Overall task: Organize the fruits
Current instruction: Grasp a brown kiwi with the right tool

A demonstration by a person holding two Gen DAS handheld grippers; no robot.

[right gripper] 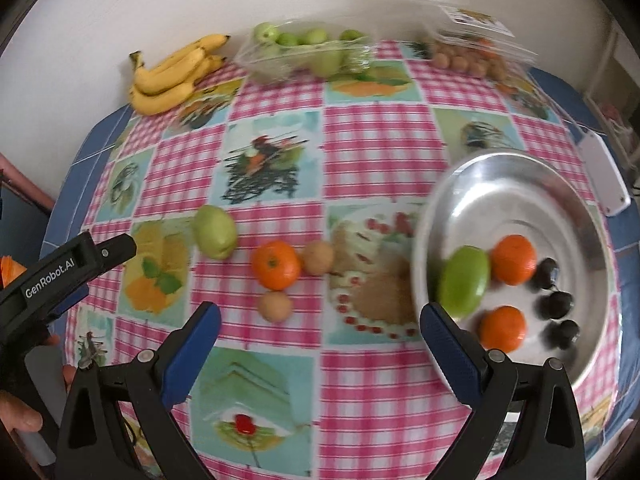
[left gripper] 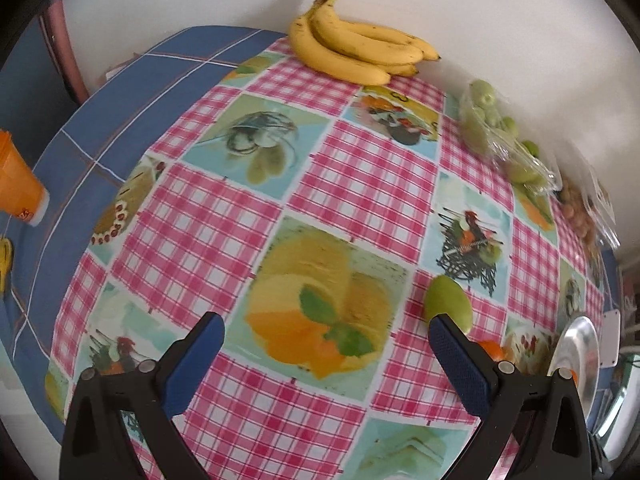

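— Over the middle of the table [right gripper: 360,152], we've got both tools hovering: left hand-held gripper [left gripper: 326,344] spread wide and empty, right hand-held gripper [right gripper: 320,332] the same.

— And the fruit?

— Metal plate [right gripper: 520,184] near the right edge already holds a green fruit [right gripper: 464,280], two oranges and some dark fruits. Loose near the front edge: a green guava [right gripper: 215,232], an orange [right gripper: 276,265], two brown fruits [right gripper: 318,257].

— So we're mid-sort, we reckon, between picks.

— Next move calls for dropping over one loose fruit, probably the orange, and closing gently so it doesn't roll.
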